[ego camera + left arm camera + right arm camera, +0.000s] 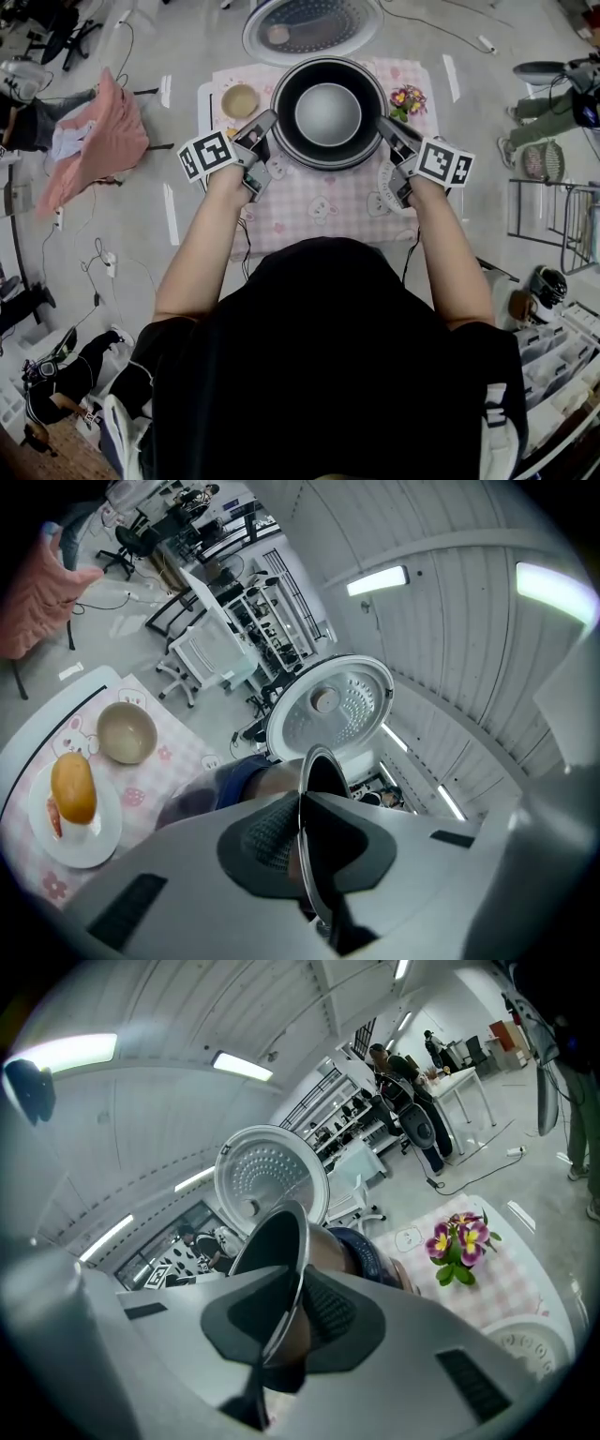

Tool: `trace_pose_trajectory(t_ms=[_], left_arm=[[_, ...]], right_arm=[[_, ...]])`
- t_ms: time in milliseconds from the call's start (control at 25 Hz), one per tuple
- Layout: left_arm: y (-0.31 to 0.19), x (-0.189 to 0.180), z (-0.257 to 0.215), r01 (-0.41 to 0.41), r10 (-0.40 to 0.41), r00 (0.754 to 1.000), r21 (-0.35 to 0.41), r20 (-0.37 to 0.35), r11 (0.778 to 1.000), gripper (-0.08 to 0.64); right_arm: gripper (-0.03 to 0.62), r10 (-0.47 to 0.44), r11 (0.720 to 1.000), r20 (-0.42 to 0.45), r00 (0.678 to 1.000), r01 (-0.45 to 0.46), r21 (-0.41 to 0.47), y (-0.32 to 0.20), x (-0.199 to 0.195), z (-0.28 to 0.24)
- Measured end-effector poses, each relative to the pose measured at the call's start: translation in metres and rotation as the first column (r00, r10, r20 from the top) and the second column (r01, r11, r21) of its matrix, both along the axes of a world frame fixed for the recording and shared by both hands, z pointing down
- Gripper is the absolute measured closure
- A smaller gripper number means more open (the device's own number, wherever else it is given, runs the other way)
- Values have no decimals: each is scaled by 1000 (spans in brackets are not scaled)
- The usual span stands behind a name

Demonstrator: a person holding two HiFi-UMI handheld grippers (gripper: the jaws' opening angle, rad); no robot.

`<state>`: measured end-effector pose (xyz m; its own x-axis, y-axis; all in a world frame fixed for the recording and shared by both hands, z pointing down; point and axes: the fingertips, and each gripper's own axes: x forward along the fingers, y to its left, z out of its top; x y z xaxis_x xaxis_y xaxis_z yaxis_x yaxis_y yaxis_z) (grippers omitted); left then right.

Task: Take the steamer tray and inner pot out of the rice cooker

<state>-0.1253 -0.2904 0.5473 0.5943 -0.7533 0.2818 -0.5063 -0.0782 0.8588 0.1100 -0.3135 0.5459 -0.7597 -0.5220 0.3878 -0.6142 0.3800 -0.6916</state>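
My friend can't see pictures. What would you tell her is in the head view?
Seen from above, a person's left gripper and right gripper pinch opposite sides of the rim of a dark inner pot over a pink checked tablecloth. A small bowl sits to its left, flowers to its right, and the cooker's open lid beyond.

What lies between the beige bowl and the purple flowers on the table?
The inner pot lies between the bowl and the flowers, as seen in the head view.
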Motion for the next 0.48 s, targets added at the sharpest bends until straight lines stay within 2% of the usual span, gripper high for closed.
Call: trace_pose_trajectory(t_ms=[480], left_arm=[[29,-7,-58,-8,9,1000,113,-13,994,525]], right_arm=[[543,1,996,34,999,-4,87,26,-7,-53]])
